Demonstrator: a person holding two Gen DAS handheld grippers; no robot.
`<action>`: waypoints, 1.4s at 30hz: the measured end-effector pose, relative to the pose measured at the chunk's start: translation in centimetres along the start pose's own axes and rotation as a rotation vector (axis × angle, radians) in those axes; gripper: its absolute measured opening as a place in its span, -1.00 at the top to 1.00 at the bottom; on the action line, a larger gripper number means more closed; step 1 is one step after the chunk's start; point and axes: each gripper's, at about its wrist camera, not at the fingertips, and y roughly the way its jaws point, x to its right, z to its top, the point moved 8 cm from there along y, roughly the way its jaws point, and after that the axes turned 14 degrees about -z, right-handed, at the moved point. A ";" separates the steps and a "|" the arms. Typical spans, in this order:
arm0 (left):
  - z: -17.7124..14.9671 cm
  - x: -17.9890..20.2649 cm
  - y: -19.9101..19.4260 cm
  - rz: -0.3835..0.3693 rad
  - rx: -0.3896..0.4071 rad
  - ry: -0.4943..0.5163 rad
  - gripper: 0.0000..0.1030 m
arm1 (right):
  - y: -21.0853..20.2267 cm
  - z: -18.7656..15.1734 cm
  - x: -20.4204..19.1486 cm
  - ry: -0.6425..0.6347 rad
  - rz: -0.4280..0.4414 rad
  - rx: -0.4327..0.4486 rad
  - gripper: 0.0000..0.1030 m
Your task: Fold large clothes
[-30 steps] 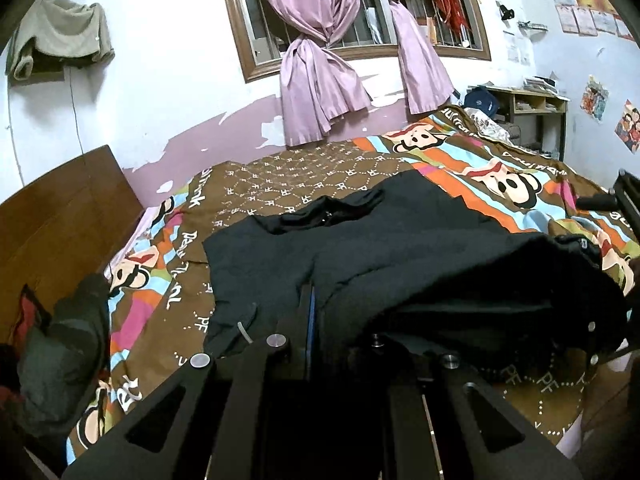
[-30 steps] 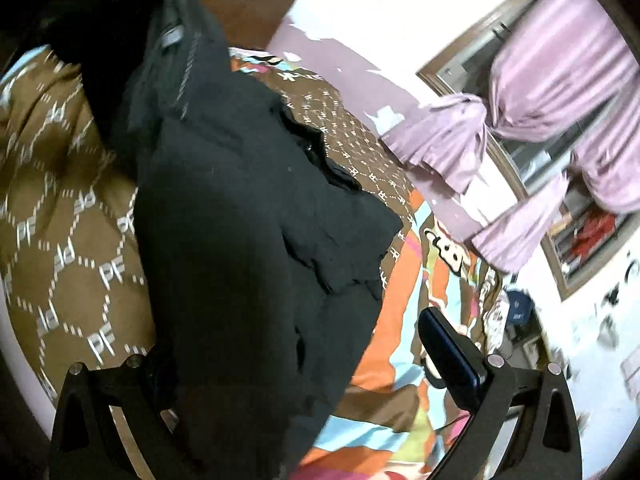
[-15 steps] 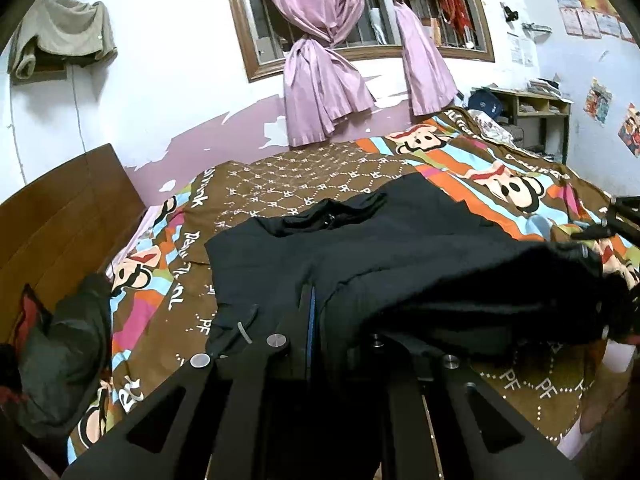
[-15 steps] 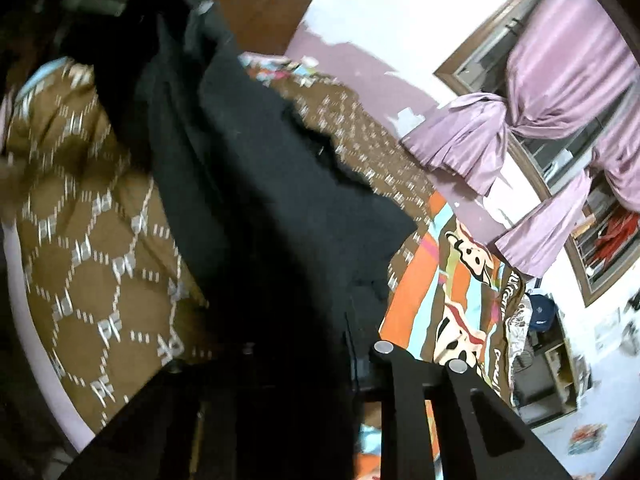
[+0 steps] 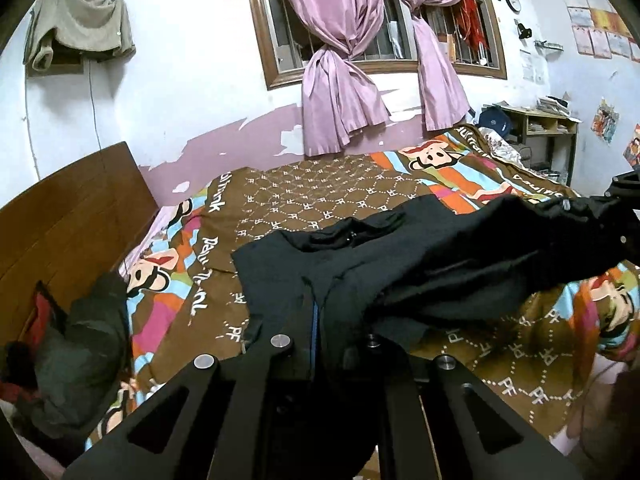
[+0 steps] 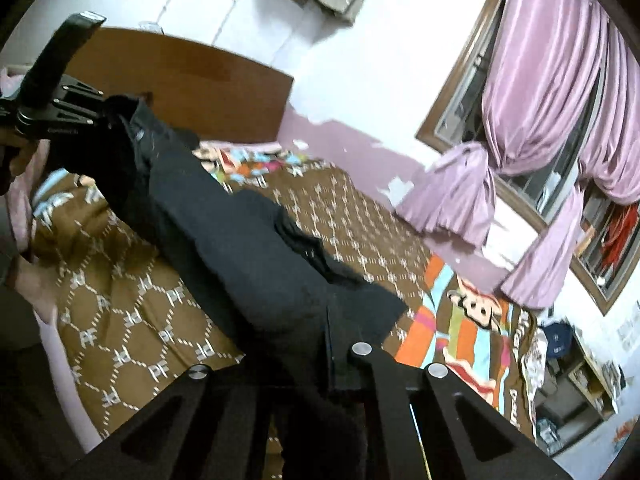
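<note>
Left wrist view: left gripper (image 5: 316, 320) clamps black garment (image 5: 400, 264); right gripper (image 6: 328, 344) clamps edge. Judgement: lift evenly toward 12 o'clock, keep hem taut.

L gripper (image 5: 316, 312): jaws pinched tight on black fabric, angled down a bit. R gripper (image 6: 329, 332): jaws just closed, dark cloth clamped between them, tilted down too. In R wrist view, a bare hand (image 6: 18, 156) grips L gripper's handle at far left.
</note>
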 end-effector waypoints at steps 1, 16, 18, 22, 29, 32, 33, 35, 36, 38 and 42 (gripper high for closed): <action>0.3 -0.1 -1.1 -0.001 -0.005 0.004 0.91 | -0.6 0.6 0.1 0.000 0.003 0.014 0.93; 2.0 -1.5 -3.6 0.016 -0.075 0.119 0.92 | 7.8 4.5 1.4 -0.025 -0.042 -0.081 0.92; 2.9 -2.2 -1.4 0.017 -0.083 0.127 0.92 | 10.8 4.7 2.6 0.007 -0.026 -0.099 0.91; 4.7 -4.5 3.1 0.023 -0.097 0.131 0.91 | 17.1 5.1 4.7 0.049 -0.006 -0.141 0.91; 7.5 -9.3 12.0 0.059 -0.122 0.134 0.91 | 30.3 5.3 5.2 0.060 0.005 -0.250 0.89; 7.7 -12.1 16.7 0.082 -0.147 0.117 0.91 | 34.8 4.1 4.5 0.083 0.014 -0.268 0.87; 7.5 -12.8 17.9 0.085 -0.153 0.106 0.91 | 35.7 3.6 4.1 0.091 0.023 -0.273 0.87; 6.8 -14.8 21.3 0.084 -0.169 0.072 0.91 | 37.8 2.4 3.4 0.106 0.050 -0.272 0.84; 6.7 -15.6 22.3 0.083 -0.174 0.060 0.91 | 38.6 1.8 3.2 0.119 0.063 -0.274 0.83; 5.8 -17.0 24.9 0.086 -0.190 0.039 0.86 | 39.5 0.8 3.3 0.157 0.082 -0.275 0.74; 3.8 -18.4 27.9 0.114 -0.214 0.048 0.70 | 39.2 0.1 5.5 0.285 0.090 -0.235 -0.25</action>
